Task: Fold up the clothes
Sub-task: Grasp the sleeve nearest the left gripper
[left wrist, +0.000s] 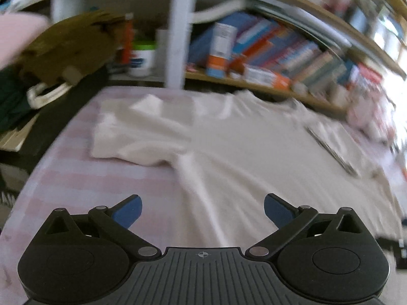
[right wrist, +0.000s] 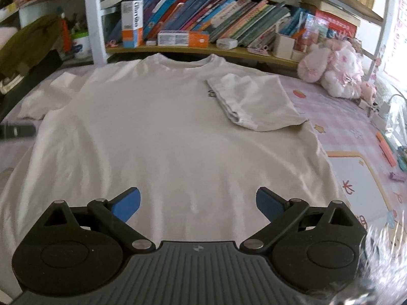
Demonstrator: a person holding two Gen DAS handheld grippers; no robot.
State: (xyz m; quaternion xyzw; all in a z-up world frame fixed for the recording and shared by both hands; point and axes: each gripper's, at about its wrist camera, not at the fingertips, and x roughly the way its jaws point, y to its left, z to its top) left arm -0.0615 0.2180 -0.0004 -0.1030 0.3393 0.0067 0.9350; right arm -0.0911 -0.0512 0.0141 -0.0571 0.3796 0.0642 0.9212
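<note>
While your left claw [left wrist: 203, 212] and right claw [right wrist: 198, 206] both gape empty, one soft white T-shirt [right wrist: 162, 137] lies flat on the pink checked bed [right wrist: 356, 167]; one sleeve [right wrist: 254, 101] sits folded inward at 1 o'clock.

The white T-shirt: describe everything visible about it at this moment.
The white T-shirt lies spread flat, front up, on a pink checked cover, its round collar toward the bookshelf. It looks like soft, lightly creased cotton. The sleeve on the right of the picture is folded in over the chest, partly covering a small dark print; the other sleeve lies spread outward. Both hand-held grippers, left and right, are open above its hem, gripping nothing.
</note>
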